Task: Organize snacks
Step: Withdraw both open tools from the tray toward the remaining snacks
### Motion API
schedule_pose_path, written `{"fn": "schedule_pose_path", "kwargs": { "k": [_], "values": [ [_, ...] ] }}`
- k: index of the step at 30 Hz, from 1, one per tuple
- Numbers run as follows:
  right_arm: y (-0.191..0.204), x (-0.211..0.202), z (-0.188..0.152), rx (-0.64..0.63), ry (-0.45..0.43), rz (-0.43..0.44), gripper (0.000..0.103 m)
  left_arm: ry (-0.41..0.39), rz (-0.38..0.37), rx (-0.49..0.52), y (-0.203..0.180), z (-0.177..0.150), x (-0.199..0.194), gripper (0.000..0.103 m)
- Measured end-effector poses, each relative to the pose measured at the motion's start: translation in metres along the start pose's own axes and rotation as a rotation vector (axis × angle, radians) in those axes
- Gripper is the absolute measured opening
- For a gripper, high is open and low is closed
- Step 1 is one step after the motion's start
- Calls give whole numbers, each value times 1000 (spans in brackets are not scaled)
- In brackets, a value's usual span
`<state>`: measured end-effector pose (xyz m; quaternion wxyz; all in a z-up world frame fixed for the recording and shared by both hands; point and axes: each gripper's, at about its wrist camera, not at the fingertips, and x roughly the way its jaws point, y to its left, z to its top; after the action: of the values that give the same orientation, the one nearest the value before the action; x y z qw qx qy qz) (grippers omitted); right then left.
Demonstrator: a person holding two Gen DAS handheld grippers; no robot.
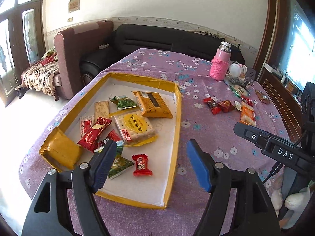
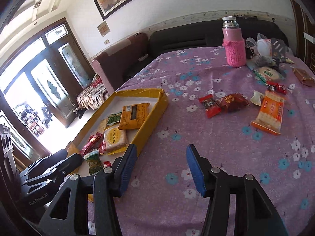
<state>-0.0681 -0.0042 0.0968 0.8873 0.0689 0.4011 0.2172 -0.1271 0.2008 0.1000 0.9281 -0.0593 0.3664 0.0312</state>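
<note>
Both our claws are empty with jaws apart: left gripper (image 1: 150, 163) hangs over the near end of the yellow-rimmed tray (image 1: 178, 118), right gripper (image 2: 160, 169) over bare floral tablecloth (image 2: 226, 147) just beside the tray's rim. In the tray we see a cracker pack (image 1: 134, 128), orange biscuit pack (image 1: 152, 104), green pea packets and red candies. Loose on the cloth: orange cracker pack (image 2: 269, 112), red candy (image 2: 209, 106), dark red packet (image 2: 232, 102), near the pink bottle (image 2: 234, 45).

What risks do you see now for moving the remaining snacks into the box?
1. The red candy and dark red packet touch, so the open right gripper may catch both.
2. The pink bottle stands upright near the far snacks; a reach there might topple it.
3. The yellow box has low walls; dropped packets could slide out.
</note>
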Motion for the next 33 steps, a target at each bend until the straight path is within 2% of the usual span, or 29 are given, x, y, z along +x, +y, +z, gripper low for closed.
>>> {"fn": "schedule_pose_path", "kwargs": {
  "k": [9, 19, 25, 27, 30, 33],
  "values": [
    [-32, -23, -12, 61, -29, -17, 56, 5, -6, 69, -32, -5, -9, 73],
    [-53, -41, -21, 107, -37, -49, 57, 4, -29, 90, -42, -10, -20, 73],
    [-69, -57, -27, 157, -62, -72, 60, 15, -91, 53, -32, -10, -28, 73],
    [-84, -62, -30, 196, -69, -84, 60, 11, -129, 32, -27, -9, -33, 74],
    [-111, -71, -31, 262, -82, -126, 62, 0, -215, 12, -26, -7, -39, 81],
    [-138, -78, -28, 335, -97, -142, 62, 11, -240, 6, -31, -6, -34, 81]
  ]
}}
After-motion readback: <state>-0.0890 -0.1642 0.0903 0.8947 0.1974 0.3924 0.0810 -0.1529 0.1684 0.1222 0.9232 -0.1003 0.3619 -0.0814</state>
